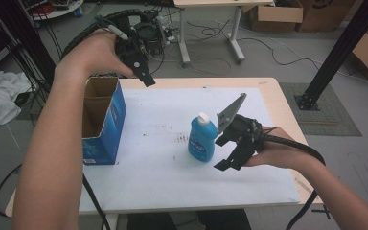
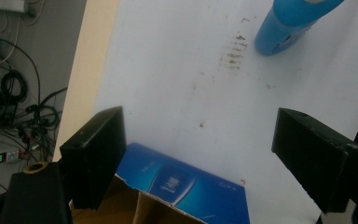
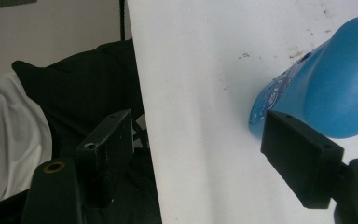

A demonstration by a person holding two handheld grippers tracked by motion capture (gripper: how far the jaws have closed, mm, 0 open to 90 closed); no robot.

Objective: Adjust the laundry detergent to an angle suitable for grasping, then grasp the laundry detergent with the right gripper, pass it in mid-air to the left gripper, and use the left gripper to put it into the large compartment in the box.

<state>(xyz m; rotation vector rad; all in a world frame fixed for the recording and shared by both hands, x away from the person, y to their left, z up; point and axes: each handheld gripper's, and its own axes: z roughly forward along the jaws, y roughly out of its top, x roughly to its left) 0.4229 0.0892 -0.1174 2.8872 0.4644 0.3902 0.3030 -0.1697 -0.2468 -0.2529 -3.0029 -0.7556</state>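
The white sheet (image 1: 172,158) covers the table (image 1: 287,120). The blue box (image 1: 106,125) stands at its nine o'clock edge, below the left gripper (image 1: 146,76), jaws apart and empty. The blue bottle (image 1: 202,139) stands upright near centre, at nine o'clock of the right gripper (image 1: 223,153), jaws apart, gripping nothing.

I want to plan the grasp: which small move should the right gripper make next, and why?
Probably slide the right gripper sideways toward the blue bottle, so the bottle comes between its jaws. They are open and empty, and the bottle stands upright just beside one jaw, not between them.
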